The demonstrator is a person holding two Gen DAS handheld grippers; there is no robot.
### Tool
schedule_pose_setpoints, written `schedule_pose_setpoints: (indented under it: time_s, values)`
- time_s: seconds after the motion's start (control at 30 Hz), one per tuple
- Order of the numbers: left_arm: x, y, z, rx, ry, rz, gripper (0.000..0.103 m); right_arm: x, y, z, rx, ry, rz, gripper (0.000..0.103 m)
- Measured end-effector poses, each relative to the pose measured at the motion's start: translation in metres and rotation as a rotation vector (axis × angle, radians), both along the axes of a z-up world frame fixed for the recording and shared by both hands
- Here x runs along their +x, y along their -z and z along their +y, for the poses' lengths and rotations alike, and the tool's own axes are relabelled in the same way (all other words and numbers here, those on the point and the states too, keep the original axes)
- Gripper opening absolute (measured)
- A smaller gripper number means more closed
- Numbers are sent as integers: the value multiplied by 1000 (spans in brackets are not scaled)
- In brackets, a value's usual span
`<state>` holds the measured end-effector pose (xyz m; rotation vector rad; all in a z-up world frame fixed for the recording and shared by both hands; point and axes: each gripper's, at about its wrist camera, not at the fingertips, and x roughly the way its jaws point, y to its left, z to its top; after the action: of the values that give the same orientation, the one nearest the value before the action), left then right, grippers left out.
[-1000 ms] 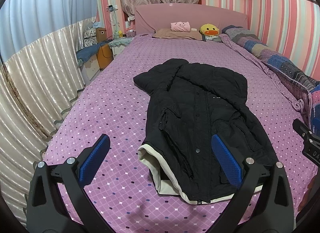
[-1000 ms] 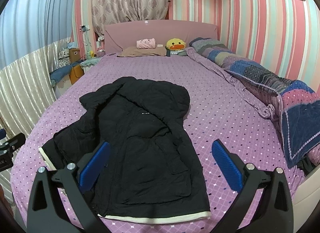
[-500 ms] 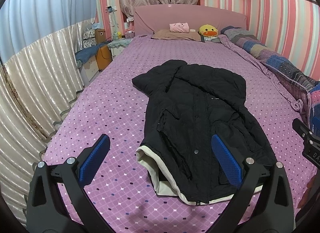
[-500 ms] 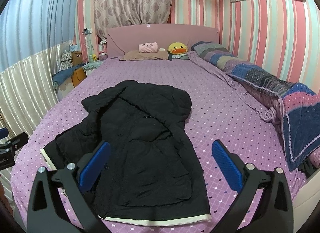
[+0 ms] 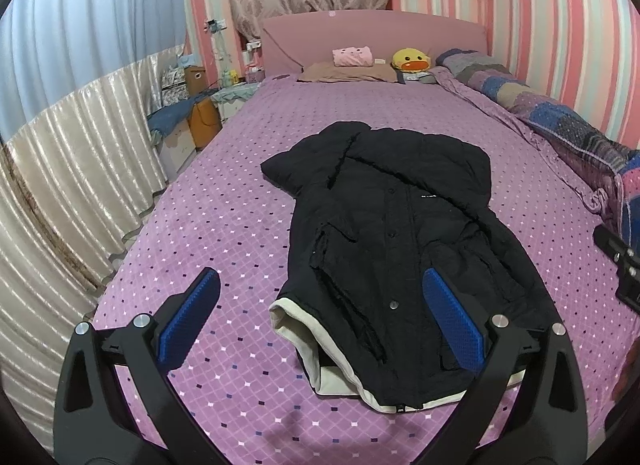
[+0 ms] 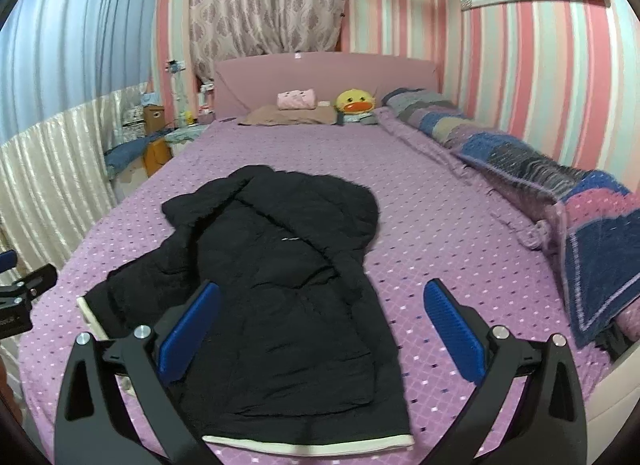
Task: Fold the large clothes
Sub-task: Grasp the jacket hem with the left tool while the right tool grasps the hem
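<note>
A large black hooded coat (image 5: 400, 241) with a cream lining lies flat, front up, on the purple bed (image 5: 224, 209), hood toward the headboard and hem toward me. It also shows in the right wrist view (image 6: 280, 277). My left gripper (image 5: 320, 321) is open and empty, held above the coat's near left hem. My right gripper (image 6: 320, 325) is open and empty above the coat's lower right side. Each gripper's body shows at the edge of the other view.
A pillow (image 6: 292, 115), a pink roll (image 6: 298, 98) and a yellow duck toy (image 6: 354, 101) lie at the headboard. A rolled patchwork quilt (image 6: 560, 185) runs along the right wall. A nightstand with boxes (image 5: 192, 113) and curtains stand left of the bed.
Both views have drawn back and risen slightly, so the coat sits a little lower and farther. The coat has not moved. Both grippers stay open.
</note>
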<state>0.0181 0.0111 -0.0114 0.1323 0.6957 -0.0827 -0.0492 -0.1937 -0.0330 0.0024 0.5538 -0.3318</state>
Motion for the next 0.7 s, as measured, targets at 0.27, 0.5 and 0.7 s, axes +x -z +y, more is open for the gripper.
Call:
schedule_pose_setpoints:
  time_s: [0.27,0.5,0.7]
  values:
    - [26,20,1,11,32,53,100,1,4,-18,30,10,-5,102]
    - [70,66,-5,72,50,156,100,24,49,-51,59,51,163,101]
    - [105,101,-6,67,77,217,100,38,115,-90,120,106,332,101]
